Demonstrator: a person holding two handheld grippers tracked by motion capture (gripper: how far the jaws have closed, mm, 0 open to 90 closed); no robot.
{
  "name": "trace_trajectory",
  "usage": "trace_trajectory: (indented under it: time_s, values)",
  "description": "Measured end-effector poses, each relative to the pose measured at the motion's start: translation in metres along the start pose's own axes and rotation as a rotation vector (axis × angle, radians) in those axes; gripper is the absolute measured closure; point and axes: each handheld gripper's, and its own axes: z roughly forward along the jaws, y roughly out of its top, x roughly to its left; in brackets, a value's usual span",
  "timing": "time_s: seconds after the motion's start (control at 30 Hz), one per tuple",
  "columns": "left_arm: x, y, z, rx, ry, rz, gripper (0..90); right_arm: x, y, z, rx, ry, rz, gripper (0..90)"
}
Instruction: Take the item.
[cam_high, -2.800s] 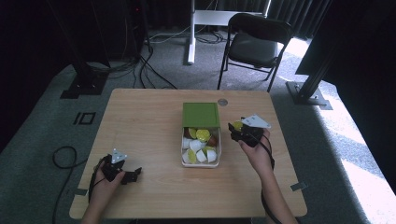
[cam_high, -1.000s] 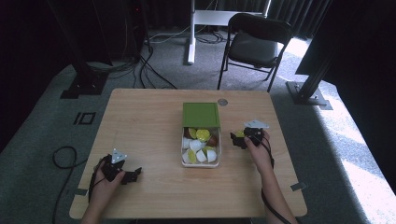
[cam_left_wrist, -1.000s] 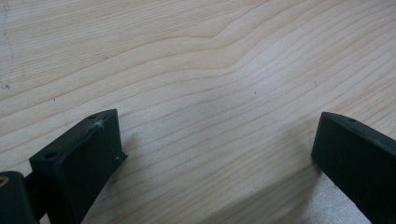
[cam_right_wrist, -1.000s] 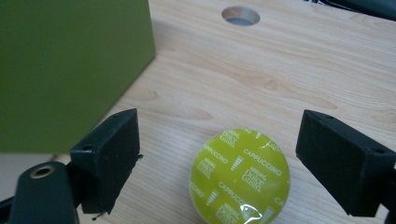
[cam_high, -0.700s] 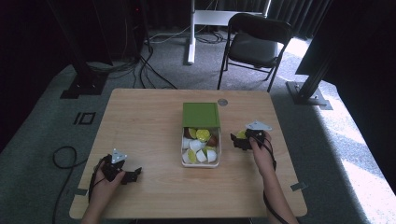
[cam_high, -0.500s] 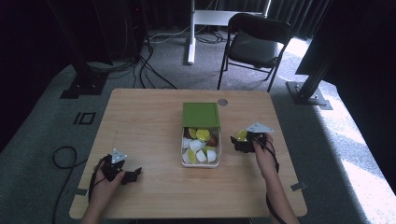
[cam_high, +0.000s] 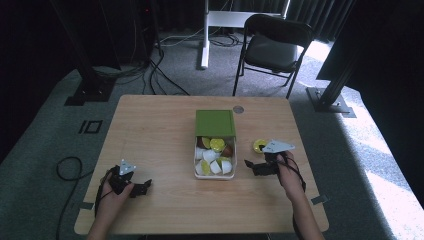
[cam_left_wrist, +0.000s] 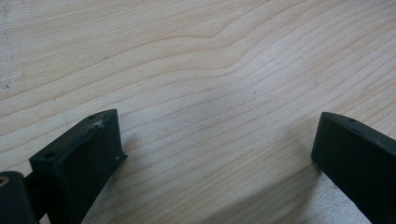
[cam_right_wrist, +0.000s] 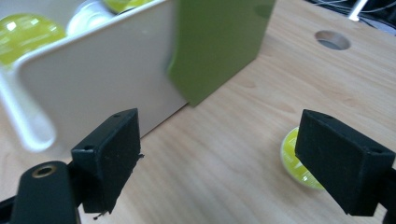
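A white box (cam_high: 214, 176) with a green lid (cam_high: 215, 123) slid toward the far side stands mid-table, holding several yellow, white and brown capsules. One yellow capsule (cam_high: 259, 145) lies on the wood to its right. My right gripper (cam_high: 249, 167) rests open just nearer than that capsule, pointing at the box. In the right gripper view the open right gripper (cam_right_wrist: 219, 135) faces the box wall (cam_right_wrist: 93, 79) and lid (cam_right_wrist: 219, 42), with the capsule (cam_right_wrist: 290, 154) half hidden behind one jaw. My left gripper (cam_high: 145, 185) lies open at the near left, the open left gripper (cam_left_wrist: 219, 135) over bare wood.
The wooden table (cam_high: 150, 130) has a round cable hole (cam_high: 238, 109) just beyond the box. A black folding chair (cam_high: 272, 47) and a white desk leg (cam_high: 204, 35) stand behind the table. Cables trail over the grey floor on the left.
My right gripper has drawn back toward the near edge, and the yellow capsule that was at its jaws now lies on the table. The left gripper has stayed put.
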Motion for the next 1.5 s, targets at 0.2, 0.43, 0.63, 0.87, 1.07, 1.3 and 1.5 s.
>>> trace_trajectory:
  time_s: [0.2,0.43,0.63,0.87,1.07,1.3,1.5]
  values:
    - [0.000,0.000,0.000,0.001,0.000,0.000,2.8,0.005,-0.010,-0.004,0.024,0.061,-0.027,14.1]
    - [0.000,0.000,0.000,0.001,0.000,0.000,2.8,0.010,-0.024,-0.004,0.056,0.127,-0.057,14.7]
    - [0.000,0.000,0.000,0.001,0.000,0.001,2.8,0.016,-0.040,-0.005,0.090,0.202,-0.097,14.7]
    - [0.000,0.000,0.000,0.001,0.000,0.000,2.8,0.018,-0.052,-0.008,0.112,0.251,-0.132,14.7]
    - [0.000,0.000,0.000,0.000,0.000,0.000,2.8,0.016,-0.060,-0.011,0.135,0.255,-0.154,14.7]
    - [0.000,0.000,0.000,0.001,0.000,0.000,2.8,0.011,-0.070,-0.016,0.181,0.279,-0.210,14.7]
    - [0.000,0.000,0.000,0.001,0.000,0.000,2.8,0.009,-0.078,-0.022,0.187,0.313,-0.237,14.7]
